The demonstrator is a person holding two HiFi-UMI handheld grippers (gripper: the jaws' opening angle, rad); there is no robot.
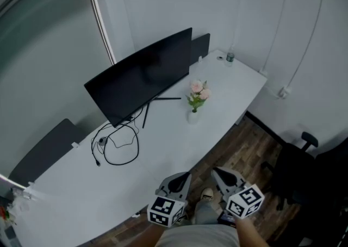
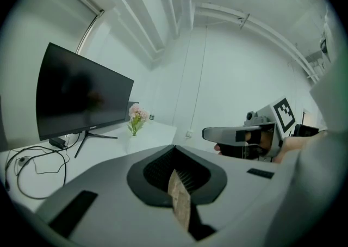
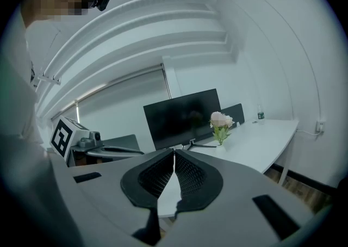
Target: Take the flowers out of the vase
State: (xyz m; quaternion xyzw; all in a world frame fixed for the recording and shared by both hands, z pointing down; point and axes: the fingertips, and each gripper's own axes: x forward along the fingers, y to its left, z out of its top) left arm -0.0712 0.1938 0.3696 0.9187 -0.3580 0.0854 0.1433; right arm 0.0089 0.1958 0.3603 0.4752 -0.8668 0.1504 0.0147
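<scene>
Pink flowers with green leaves stand upright in a small white vase on the white desk, just right of the monitor's foot. Both grippers hang below the desk's near edge, far short of the vase. My left gripper is shut with nothing in it, and so is my right gripper. In the left gripper view the jaws meet, with the flowers small and far ahead. The right gripper view shows its pads touching at the tips, the flowers beyond them.
A black monitor stands at the back of the desk, with looped black cables to its left. A second dark screen and a small bottle are at the far end. A dark panel is far left; an office chair stands on the wood floor.
</scene>
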